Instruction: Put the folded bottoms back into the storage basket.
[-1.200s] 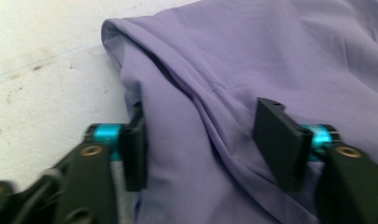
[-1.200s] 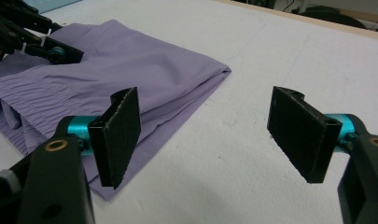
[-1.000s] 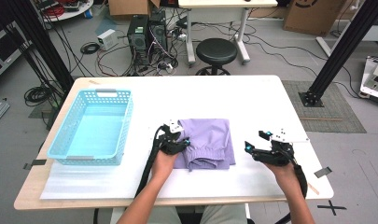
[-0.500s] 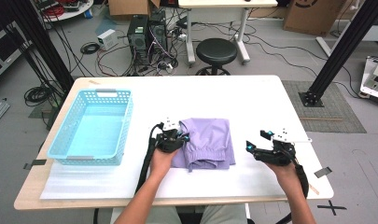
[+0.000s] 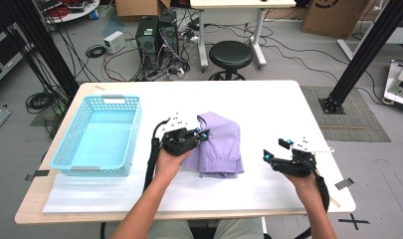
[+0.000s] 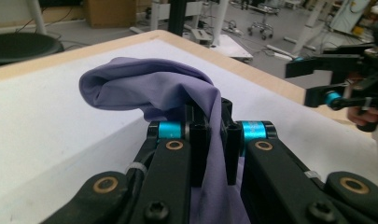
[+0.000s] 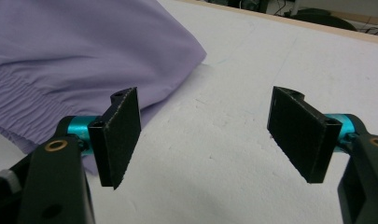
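A folded lilac garment lies mid-table on the white sheet. My left gripper is shut on the garment's left edge and holds it raised off the table. In the left gripper view the jaws pinch a fold of the lilac cloth, which drapes over and between them. My right gripper stands open to the right of the garment, apart from it. Its pads frame bare sheet, with the garment's elastic waistband lying beyond and to the left.
A light blue plastic basket with nothing in it stands at the table's left. Beyond the far edge are a black stool, computer towers and floor cables. A black frame post rises at the right.
My left gripper has closed on the garment's left edge and risen, lifting that edge off the table. The right gripper has stayed where it was, open.
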A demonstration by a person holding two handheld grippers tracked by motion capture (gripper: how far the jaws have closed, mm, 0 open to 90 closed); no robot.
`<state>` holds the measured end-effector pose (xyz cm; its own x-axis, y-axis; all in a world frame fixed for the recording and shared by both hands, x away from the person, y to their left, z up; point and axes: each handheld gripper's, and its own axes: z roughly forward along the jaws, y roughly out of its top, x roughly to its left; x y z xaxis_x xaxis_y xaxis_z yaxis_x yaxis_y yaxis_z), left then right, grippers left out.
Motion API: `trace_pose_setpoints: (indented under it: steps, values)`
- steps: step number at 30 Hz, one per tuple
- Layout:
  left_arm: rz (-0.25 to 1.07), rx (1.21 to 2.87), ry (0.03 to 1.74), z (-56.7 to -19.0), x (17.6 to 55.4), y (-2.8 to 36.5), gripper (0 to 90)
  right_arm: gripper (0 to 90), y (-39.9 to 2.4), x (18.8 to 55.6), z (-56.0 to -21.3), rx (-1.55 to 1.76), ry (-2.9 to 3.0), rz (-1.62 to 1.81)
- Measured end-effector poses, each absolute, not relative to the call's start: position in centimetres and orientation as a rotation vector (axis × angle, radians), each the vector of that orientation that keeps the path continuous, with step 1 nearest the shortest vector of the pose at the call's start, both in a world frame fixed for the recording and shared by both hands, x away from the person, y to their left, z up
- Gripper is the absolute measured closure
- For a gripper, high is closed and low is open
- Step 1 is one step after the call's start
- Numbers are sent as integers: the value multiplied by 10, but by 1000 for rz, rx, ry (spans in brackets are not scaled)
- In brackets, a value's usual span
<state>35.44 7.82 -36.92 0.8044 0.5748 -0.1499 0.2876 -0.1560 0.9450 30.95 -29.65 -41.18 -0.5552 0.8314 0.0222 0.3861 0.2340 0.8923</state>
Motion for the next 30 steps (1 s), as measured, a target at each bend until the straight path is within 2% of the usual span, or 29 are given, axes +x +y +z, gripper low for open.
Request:
trace_pose_setpoints:
  steps: [12,30]
  values:
    - [323,1763,543,-320,355,107,860,264,-297,310,-412,1112,2047,1278]
    - [413,1584,513,-275,344,197,860,264,-293,310,-410,1109,2049,1285]
